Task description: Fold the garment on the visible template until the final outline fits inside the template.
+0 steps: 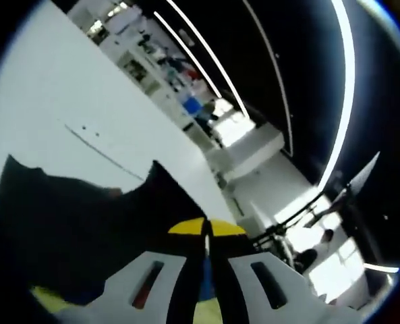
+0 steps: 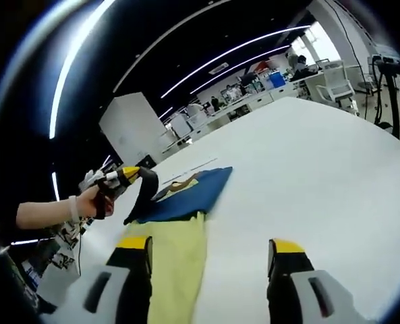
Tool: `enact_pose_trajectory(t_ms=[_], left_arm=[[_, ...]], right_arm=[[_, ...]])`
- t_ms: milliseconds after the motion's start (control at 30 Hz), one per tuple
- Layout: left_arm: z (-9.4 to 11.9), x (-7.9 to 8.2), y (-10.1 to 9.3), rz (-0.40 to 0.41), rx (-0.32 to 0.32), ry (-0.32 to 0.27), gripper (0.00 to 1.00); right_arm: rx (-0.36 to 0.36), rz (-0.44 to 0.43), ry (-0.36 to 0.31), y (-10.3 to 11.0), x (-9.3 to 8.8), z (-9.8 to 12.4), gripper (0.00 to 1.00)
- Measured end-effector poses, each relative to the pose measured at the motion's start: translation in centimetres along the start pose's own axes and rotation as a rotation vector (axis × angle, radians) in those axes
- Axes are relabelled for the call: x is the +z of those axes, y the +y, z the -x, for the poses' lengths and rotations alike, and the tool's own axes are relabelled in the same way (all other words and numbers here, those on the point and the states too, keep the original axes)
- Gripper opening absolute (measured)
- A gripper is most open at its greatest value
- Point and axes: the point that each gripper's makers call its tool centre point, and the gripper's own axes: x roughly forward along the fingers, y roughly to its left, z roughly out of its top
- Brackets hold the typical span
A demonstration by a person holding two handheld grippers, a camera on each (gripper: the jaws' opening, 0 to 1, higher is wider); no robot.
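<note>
The dark blue garment (image 2: 186,196) lies on a yellow template (image 2: 176,270) on the white table (image 2: 307,169). A person's hand holds my left gripper (image 2: 122,177), which is shut on an edge of the garment and lifts a dark flap of it off the table. In the left gripper view the yellow-tipped jaws of the left gripper (image 1: 206,229) are pressed together on that dark cloth (image 1: 71,223), with a strip of the template (image 1: 48,297) below. My right gripper (image 2: 211,246) stands open over the template's right edge, holding nothing.
The white table stretches far to the right and back. Desks, chairs and shelves (image 2: 267,84) stand beyond its far edge. A thin line (image 1: 105,152) is marked on the table. A tripod stand (image 1: 301,216) stands on the floor off the table.
</note>
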Motion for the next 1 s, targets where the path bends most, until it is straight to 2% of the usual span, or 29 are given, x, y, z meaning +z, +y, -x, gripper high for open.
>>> enact_pose_trajectory(t_ms=[267, 500, 633, 733, 833, 1000], left_arm=[[-3.4, -2.7, -2.1, 0.005, -0.044, 0.047, 0.0], [-5.8, -5.7, -2.2, 0.002, -0.048, 0.113, 0.0], [-6.3, -7.6, -2.1, -0.01, -0.046, 0.166, 0.0], [-6.2, -9.7, -2.1, -0.033, -0.047, 0.229, 0.0], [-6.2, -11.0, -2.0, -0.037, -0.047, 0.261, 0.0], [-6.4, -12.2, -1.2, -0.036, -0.03, 0.284, 0.0]], right_arm=[[-0.02, -0.022, -0.005, -1.8, -0.1, 1.4, 0.68], [-0.039, -0.035, -0.008, -3.9, 0.0, 2.3, 0.67], [-0.051, -0.048, -0.014, -4.4, -0.3, 2.7, 0.67], [-0.056, -0.06, -0.015, -4.7, -0.7, 2.8, 0.67], [-0.058, -0.062, -0.01, -4.7, -1.0, 2.8, 0.67], [-0.056, -0.065, -0.003, -4.5, -1.3, 2.6, 0.67]])
